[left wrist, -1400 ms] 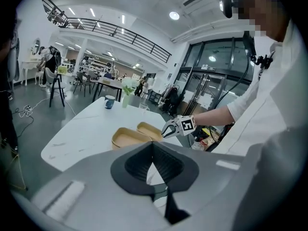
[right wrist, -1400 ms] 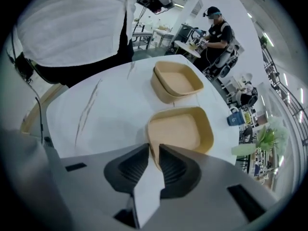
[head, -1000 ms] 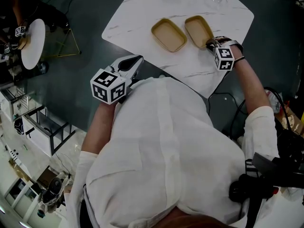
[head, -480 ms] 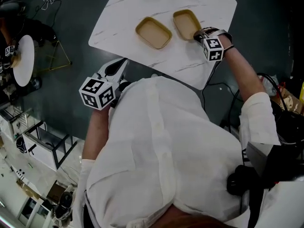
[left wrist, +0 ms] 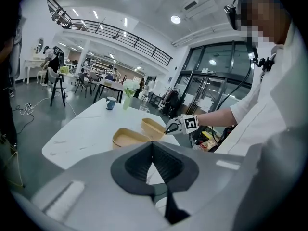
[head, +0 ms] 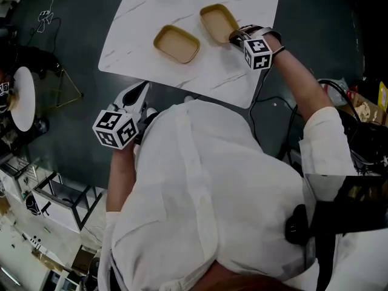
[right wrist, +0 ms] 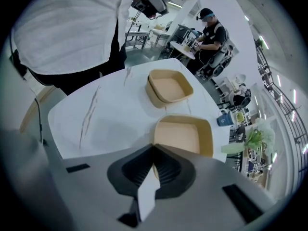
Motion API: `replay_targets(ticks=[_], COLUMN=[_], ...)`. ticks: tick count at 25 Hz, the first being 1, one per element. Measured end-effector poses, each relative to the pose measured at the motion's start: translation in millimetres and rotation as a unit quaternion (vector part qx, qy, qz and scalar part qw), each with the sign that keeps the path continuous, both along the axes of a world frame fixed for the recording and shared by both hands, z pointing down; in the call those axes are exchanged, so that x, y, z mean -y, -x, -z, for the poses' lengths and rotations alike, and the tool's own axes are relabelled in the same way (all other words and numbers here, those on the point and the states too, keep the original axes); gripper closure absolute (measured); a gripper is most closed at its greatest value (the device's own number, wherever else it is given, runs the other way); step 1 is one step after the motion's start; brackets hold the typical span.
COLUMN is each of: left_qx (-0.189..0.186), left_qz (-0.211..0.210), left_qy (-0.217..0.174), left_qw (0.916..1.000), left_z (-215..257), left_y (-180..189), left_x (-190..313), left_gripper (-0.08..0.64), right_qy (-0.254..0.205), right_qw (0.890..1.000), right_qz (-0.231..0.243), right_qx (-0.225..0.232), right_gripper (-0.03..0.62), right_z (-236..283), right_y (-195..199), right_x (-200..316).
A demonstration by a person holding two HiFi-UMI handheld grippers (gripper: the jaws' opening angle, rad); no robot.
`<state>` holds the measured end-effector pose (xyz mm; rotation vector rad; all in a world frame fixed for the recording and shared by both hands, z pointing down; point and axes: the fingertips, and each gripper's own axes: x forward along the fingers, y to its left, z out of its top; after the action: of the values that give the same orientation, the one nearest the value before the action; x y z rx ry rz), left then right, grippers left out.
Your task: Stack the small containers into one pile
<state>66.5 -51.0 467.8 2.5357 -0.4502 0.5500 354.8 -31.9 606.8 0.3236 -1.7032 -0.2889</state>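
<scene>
The right arm reaches out straight across the bench's (head: 136, 32) right edge, sleeve at the elbow and forearm bare. It brings the right gripper (head: 235, 37) to the right container (head: 217, 22), which sits on the far half of the bench near that edge. In the right gripper view the fingers (right wrist: 166, 165) are closed on this container's near rim at one corner (the tan wall runs down into the narrow slit between them). The open tray faces up.

The left container (head: 176, 43) rests flat near the middle of the bench, just beside the other one and apart from it, with nothing touching it.

The left arm is bent and held close to the torso, off the bench. The left gripper (head: 138, 91) hangs over the dark floor (head: 73, 17) just short of the near edge, toward the near left corner. It points at the bench, its fingers pressed together with nothing between them
</scene>
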Motion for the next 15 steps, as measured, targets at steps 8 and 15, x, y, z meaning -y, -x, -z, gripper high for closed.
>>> replay_targets(ticks=[8,15], left_qx=[0.0,-0.005], left_qz=[0.005,0.023], left_qy=[0.003,0.005], left_qw=[1.0,0.9997], left_z=[-3.4,-8.5], left_y=[-1.8,13.4], left_x=[-5.4,-5.6], left_gripper=[0.552,0.552], right_qy=[-0.029,-0.038], right_qw=[0.999,0.996], right_qz=[0.027,0.074], right_qx=[0.012,0.017], right_gripper=[0.581,0.582], right_z=[34.5,48.0], right_y=[17.5,55.9], right_x=[9.6,18.8])
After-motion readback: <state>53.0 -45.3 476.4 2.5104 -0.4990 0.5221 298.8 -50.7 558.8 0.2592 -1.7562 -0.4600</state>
